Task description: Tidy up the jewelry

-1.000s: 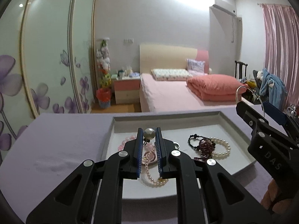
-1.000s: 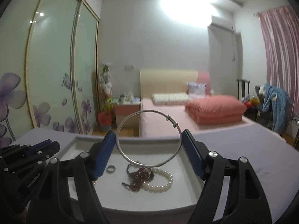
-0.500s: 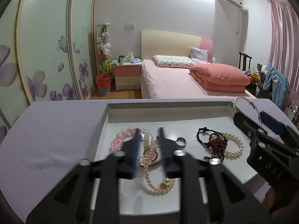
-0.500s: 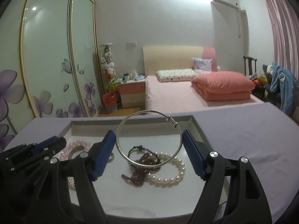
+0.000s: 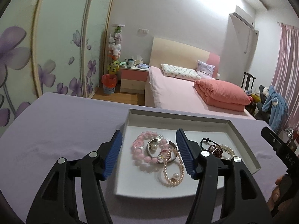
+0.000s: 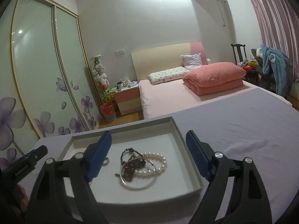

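Now both tongs hang released over the jewelry tray.

Left tongs (image 5: 148, 152) have just been widening, nothing pinched, above a pink bead bracelet (image 5: 142, 149) and pearl strand (image 5: 173, 169). Right tongs (image 6: 149, 154), jaws also just spreading, stand clear of the silver bangle (image 6: 138, 177), which lies in the white tray (image 6: 188, 149) across dark beads (image 6: 133, 165) and a pearl bracelet (image 6: 157, 165) on the lilac tabletop (image 6: 243, 130).

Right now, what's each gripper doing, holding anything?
Left gripper: open, jaws just widened, holding nothing, above the tray.
Right gripper: open, jaws just widened; silver bangle lies in the tray.
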The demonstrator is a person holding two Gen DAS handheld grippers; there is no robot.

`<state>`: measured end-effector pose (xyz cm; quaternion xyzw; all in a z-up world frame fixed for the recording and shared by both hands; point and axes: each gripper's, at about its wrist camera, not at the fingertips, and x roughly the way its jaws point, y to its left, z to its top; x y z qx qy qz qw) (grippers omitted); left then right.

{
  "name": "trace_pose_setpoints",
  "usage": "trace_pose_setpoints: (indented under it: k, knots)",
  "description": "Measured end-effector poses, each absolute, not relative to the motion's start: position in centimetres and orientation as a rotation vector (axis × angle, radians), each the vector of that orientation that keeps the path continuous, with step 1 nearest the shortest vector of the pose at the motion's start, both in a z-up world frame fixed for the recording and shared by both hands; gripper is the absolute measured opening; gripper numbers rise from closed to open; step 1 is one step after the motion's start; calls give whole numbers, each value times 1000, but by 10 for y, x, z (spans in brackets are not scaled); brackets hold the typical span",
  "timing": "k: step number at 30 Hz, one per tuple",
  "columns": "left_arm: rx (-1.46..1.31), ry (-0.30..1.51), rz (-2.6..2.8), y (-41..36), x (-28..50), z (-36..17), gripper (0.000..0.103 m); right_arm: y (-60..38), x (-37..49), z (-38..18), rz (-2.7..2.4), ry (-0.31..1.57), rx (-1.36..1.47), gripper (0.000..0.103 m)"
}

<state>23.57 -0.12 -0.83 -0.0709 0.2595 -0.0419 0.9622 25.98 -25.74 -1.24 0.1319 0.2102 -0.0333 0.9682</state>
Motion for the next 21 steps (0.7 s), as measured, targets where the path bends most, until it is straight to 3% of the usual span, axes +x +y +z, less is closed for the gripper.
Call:
trace_pose_setpoints:
  k: [7,11,13,21]
  knots:
    - [-167,502,-81,15,193,2,74,-249,210,1,-14,442,254,86]
    - [-169,464,-69,21,161,10,96,-238,176,10,23,434,227,97]
    - [-148,437,-67,23,140,14,100,-231,158,15,30,426,194,98]
    - [-32,369,5,16,92,16,101,-205,102,24,42,395,102,98]
